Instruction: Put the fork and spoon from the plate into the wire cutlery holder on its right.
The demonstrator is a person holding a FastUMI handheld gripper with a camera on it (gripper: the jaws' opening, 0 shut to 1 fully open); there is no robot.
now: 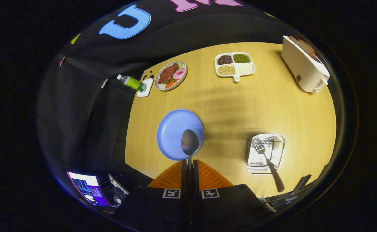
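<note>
Above round blue plate (175, 132), gripper (190, 165) pinching silver metal spoon (190, 141) by handle, bowl forward, apparently for transfer to wire cutlery holder (266, 154) already holding 1 black-handled fork (267, 158).

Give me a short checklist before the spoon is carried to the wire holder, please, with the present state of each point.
1. Gripper shut on the spoon handle: ok.
2. Spoon lifted off the blue plate: ok, it appears raised.
3. Fork already in the wire cutlery holder: ok.
4. Free room in the holder beside the fork: ok.
5. Table between plate and holder free of things: ok.
6. Firmness of grip: cannot tell.
</note>
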